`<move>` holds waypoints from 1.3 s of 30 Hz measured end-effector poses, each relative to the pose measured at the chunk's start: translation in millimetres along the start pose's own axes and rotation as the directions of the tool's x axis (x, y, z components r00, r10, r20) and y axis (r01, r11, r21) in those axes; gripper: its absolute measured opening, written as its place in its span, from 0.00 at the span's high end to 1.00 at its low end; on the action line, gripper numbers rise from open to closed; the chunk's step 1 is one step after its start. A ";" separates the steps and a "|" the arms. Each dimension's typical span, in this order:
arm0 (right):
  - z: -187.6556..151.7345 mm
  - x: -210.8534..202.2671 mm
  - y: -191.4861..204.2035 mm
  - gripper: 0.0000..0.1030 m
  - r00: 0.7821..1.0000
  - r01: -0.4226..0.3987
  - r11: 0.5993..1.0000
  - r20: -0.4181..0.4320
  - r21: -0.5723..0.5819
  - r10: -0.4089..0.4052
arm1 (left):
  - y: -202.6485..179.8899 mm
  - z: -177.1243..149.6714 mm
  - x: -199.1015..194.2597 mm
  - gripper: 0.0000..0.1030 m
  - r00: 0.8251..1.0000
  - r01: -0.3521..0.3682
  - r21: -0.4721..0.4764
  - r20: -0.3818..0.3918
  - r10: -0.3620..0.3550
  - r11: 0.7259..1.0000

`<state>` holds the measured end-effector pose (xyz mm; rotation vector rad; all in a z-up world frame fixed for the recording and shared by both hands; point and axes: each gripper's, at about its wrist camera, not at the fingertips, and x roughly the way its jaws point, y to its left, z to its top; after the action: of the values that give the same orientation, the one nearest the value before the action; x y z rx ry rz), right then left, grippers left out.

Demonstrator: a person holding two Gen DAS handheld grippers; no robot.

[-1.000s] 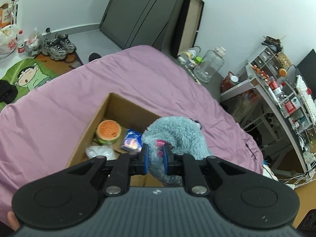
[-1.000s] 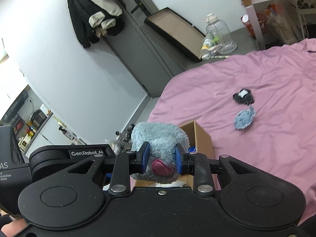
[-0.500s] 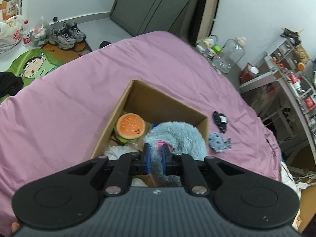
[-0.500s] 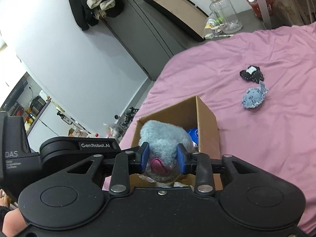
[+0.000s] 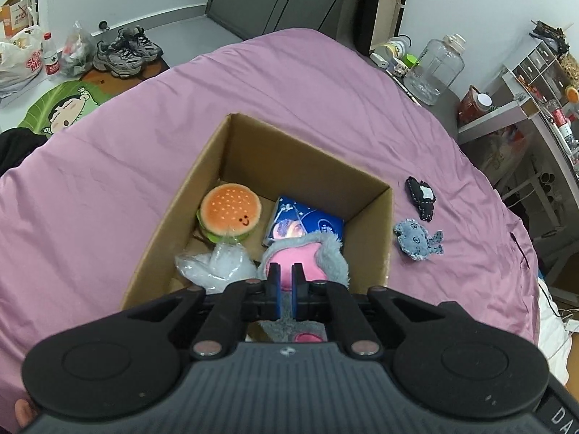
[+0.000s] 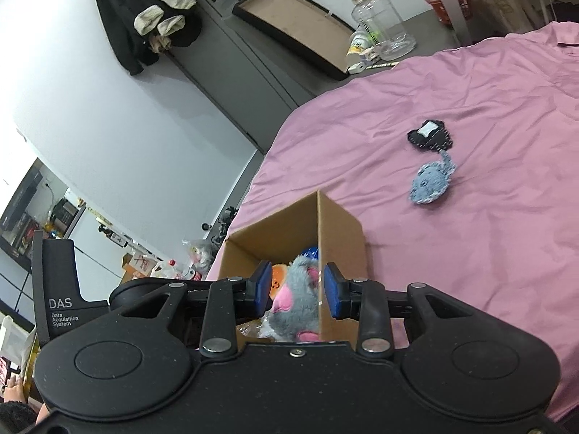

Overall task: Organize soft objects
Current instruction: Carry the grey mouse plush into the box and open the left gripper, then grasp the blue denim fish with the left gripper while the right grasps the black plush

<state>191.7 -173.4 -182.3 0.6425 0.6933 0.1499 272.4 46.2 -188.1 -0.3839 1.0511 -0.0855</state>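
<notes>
A cardboard box [image 5: 372, 231] stands open on the pink bed. Inside lie a burger plush [image 5: 229, 211], a blue packet [image 5: 302, 222], a clear plastic bag [image 5: 217, 266] and a grey plush toy [image 5: 325, 253] with pink patches. My left gripper [image 5: 285, 282] is nearly shut over the plush, pinching its fur. My right gripper [image 6: 297, 289] is open, its pads either side of the grey plush [image 6: 296, 303] at the box [image 6: 340, 231] wall. A small blue-grey plush [image 5: 416, 240] and a black plush [image 5: 419, 197] lie on the bed right of the box.
The pink bedspread [image 5: 108, 195] surrounds the box. Shoes [image 5: 126, 50], bags and a cartoon mat [image 5: 61, 108] lie on the floor beyond. A clear jug [image 5: 436, 67] and shelves [image 5: 535, 83] stand at the right. A dark jacket [image 6: 152, 14] hangs on the wall.
Both grippers brought the grey plush down into the box. My right gripper has opened and let go of it. The left fingers stay closed on it.
</notes>
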 end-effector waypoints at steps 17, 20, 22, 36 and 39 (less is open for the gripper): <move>46.9 -37.5 -39.5 0.47 0.994 0.106 0.994 0.016 -0.021 -0.106 | -65.0 5.1 -37.9 0.42 0.993 -0.067 0.097 0.104 0.056 0.993; 56.4 -43.5 -46.4 0.41 0.993 0.118 0.993 0.023 -0.026 -0.117 | -76.9 3.5 -37.5 0.39 0.993 -0.069 0.117 0.100 0.058 0.991; 62.4 -47.3 -51.1 0.36 0.993 0.114 0.993 0.025 -0.027 -0.113 | -85.1 2.5 -37.8 0.36 0.993 -0.075 0.128 0.105 0.062 0.989; 95.5 -21.5 -95.9 0.28 0.997 0.078 0.996 0.008 0.054 -0.078 | -131.8 2.6 -25.1 0.30 0.989 -0.106 0.187 0.118 0.085 0.977; 96.0 -15.1 -97.5 0.28 0.997 0.071 0.996 -0.011 0.055 -0.071 | -140.3 5.2 -16.1 0.30 0.988 -0.119 0.197 0.116 0.097 0.973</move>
<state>233.7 -304.3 -175.9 0.6700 0.7298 0.0679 284.7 -78.8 -123.6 -0.1432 0.9466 -0.0737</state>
